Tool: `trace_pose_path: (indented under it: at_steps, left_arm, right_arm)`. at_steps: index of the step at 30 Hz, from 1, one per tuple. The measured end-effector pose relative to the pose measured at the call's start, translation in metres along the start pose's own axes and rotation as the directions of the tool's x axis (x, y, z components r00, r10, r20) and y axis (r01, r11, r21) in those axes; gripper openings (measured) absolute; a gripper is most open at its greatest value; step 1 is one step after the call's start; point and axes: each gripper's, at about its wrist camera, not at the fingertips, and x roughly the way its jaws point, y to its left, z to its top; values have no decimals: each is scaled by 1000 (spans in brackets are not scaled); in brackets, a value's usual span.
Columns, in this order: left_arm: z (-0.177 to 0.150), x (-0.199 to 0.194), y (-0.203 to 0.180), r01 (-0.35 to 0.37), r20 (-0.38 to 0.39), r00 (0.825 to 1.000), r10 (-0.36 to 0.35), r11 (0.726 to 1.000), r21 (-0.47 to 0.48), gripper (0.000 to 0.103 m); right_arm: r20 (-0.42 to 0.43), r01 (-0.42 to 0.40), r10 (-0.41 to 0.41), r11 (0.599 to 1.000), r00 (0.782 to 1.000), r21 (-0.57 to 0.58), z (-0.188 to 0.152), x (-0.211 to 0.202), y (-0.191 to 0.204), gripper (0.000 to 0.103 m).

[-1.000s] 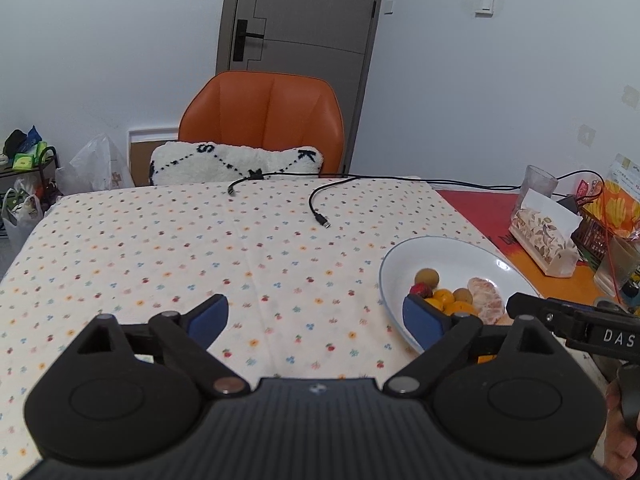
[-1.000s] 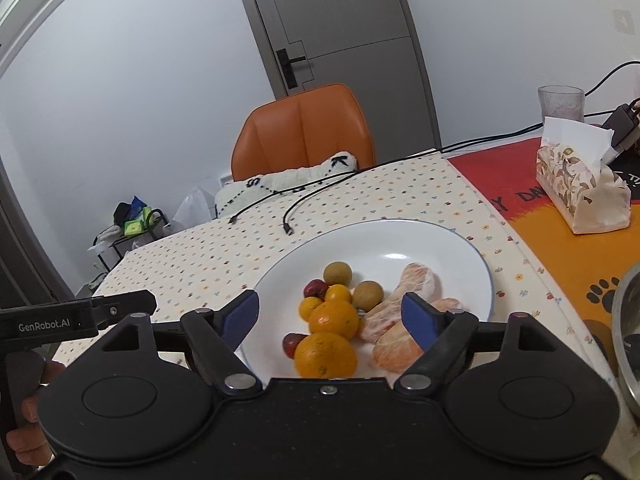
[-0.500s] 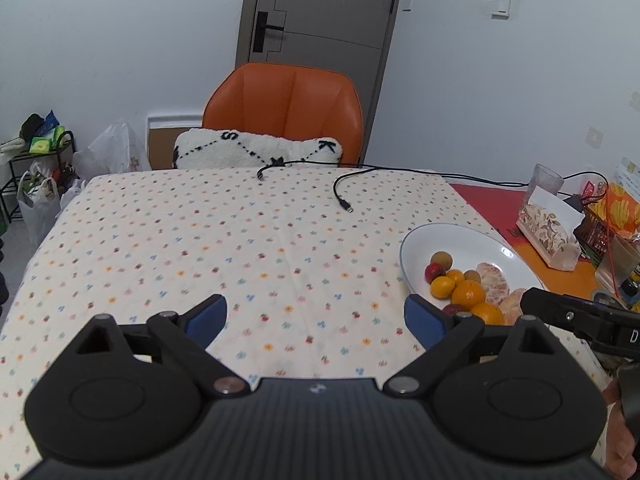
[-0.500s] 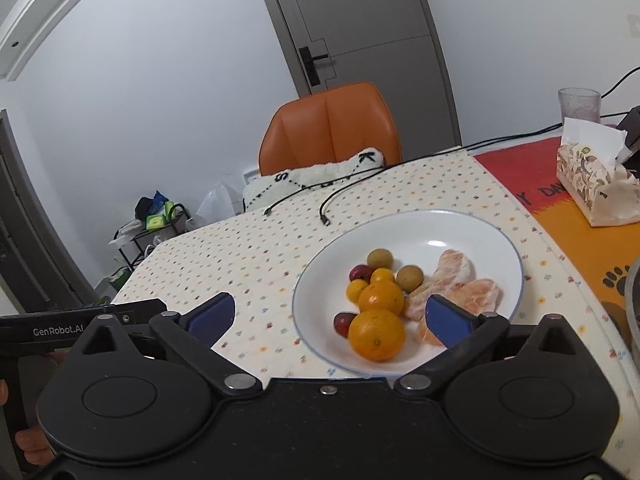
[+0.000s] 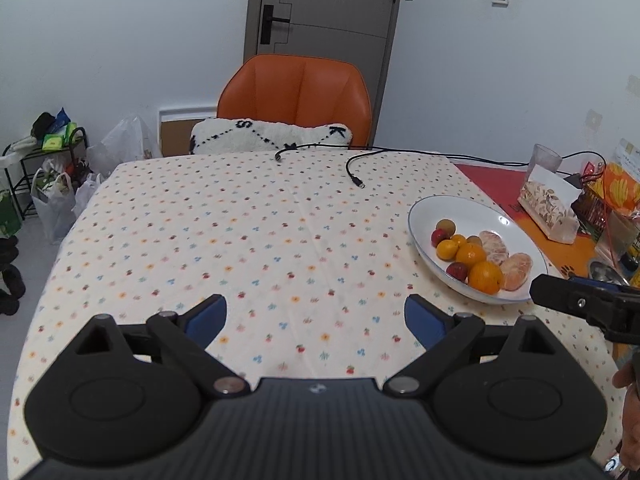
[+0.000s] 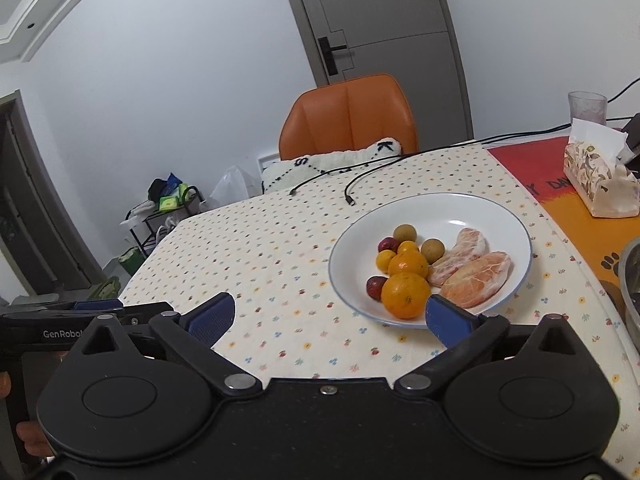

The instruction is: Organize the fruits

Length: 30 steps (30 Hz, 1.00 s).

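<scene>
we find the left gripper (image 5: 316,316) and right gripper (image 6: 330,318) both spread wide and empty above the floral tablecloth (image 5: 240,240), with oranges (image 6: 404,294) resting on the white blue-rimmed plate (image 6: 472,208).

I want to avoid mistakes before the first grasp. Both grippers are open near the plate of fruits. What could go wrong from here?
1. The fruits are heaped together: gripping the large orange might nudge the red jujube beside it and set it rolling.
2. The peeled pomelo segments look soft, so a hard squeeze could crush them.
3. The white plate sits near the table edge, and a push from the right gripper may slide it.
</scene>
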Motion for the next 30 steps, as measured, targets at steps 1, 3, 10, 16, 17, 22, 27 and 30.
trace_pose_path:
  at_steps: [1, 3, 10, 16, 17, 22, 27, 30]
  left_arm:
    - [-1, -3, 2, -1, 1, 1000, 1, 1000, -6, 98]
    - [-2, -10, 4, -7, 10, 1000, 7, 1000, -9, 101]
    - [-8, -33, 4, -9, 19, 1000, 9, 1000, 13, 103]
    - [-12, -51, 4, 0, 33, 999, 0, 1000, 3, 103]
    - [-13, -54, 5, -2, 34, 999, 2, 1000, 1, 103]
    - [-17, -69, 7, -4, 40, 999, 4, 1000, 4, 103]
    - [-20, -86, 10, -5, 53, 999, 4, 1000, 12, 103]
    - [-21, -98, 13, -13, 60, 998, 12, 1000, 17, 103]
  right_arm:
    - [1, -1, 1, 1000, 1000, -2, 0, -2, 1, 103]
    - [7, -6, 6, 1000, 1000, -9, 0, -8, 5, 103]
    - [18, -15, 15, 999, 1000, -34, -2, -26, 14, 103]
    - [12, -18, 18, 997, 1000, -68, -5, -41, 24, 103]
    - [14, -18, 19, 997, 1000, -73, -6, -44, 26, 103]
    - [18, -12, 14, 995, 1000, -94, -9, -58, 34, 103]
    - [21, -7, 9, 996, 1000, -93, -6, -71, 38, 103]
    - [26, -9, 12, 995, 1000, -102, -6, -79, 42, 103]
